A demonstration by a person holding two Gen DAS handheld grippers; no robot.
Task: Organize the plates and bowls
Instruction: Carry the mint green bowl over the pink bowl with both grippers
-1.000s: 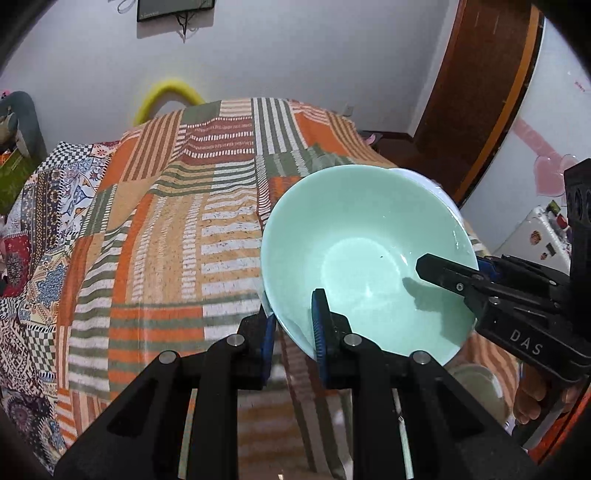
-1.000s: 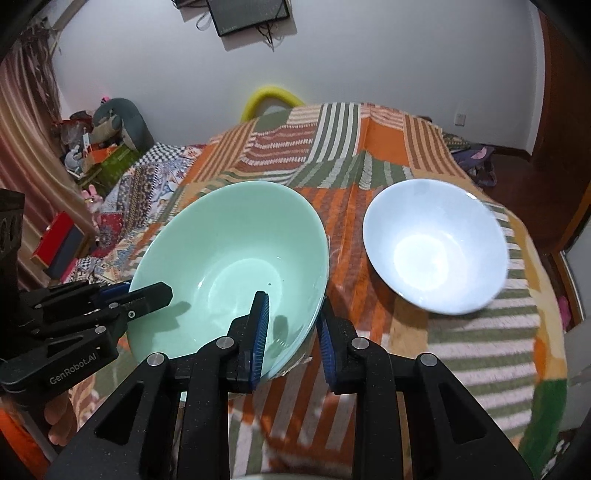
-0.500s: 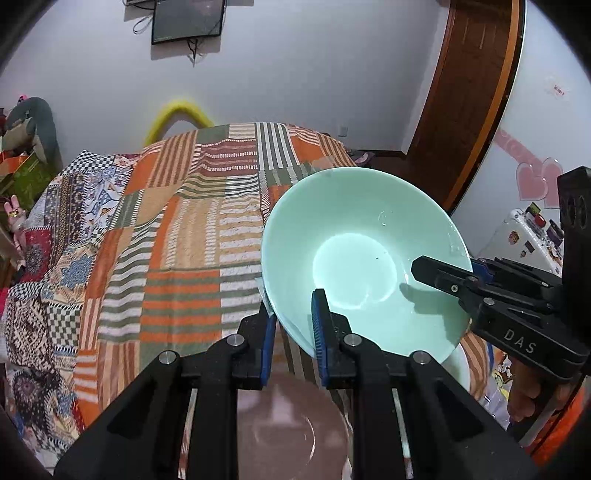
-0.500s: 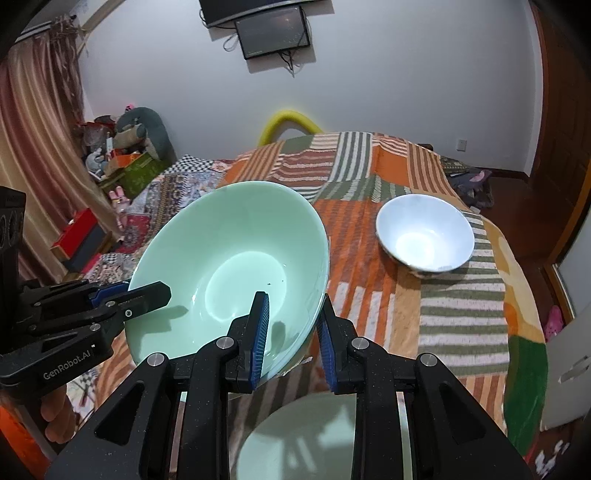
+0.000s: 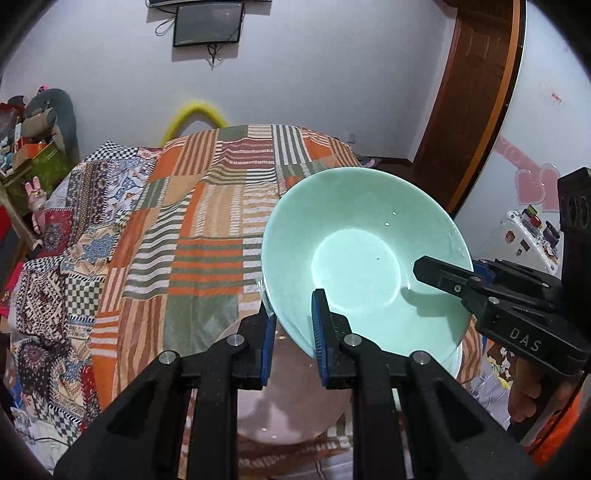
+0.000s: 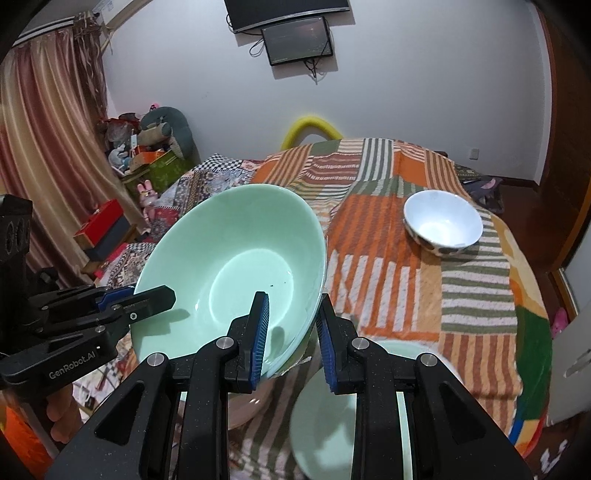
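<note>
Green bowl (image 5: 364,254) held aloft and tilted, clamped at its near rim from two sides: left tool (image 5: 291,341) narrowed on the rim just ahead of its own fingers, one pad inside and one outside; right tool (image 6: 290,330) gripping the opposite rim the same way. Both pitched downward, converging on the bowl from either side. Fingers of a hand (image 5: 524,391) wrapped round the right tool's handle, low at the right of the left view.

From the left tool: a pink plate (image 5: 280,398) directly beneath the fingers and under the bowl, on the striped blanket (image 5: 207,229) of the bed. Right tool reaching in from the right, one finger laid over the bowl's inner wall.

From the right tool only: a white bowl (image 6: 443,223) far ahead and to the right, resting upright on the blanket (image 6: 476,280), well apart from the green one; a pale green plate (image 6: 325,432) below the fingers; left tool entering from the left.

Against the second before: same grip on both sides, no change in jaw width. White bowl much smaller and farther ahead. Plates beneath newly in view; more wall and the wall screen (image 5: 208,24) now showing above the bed.
</note>
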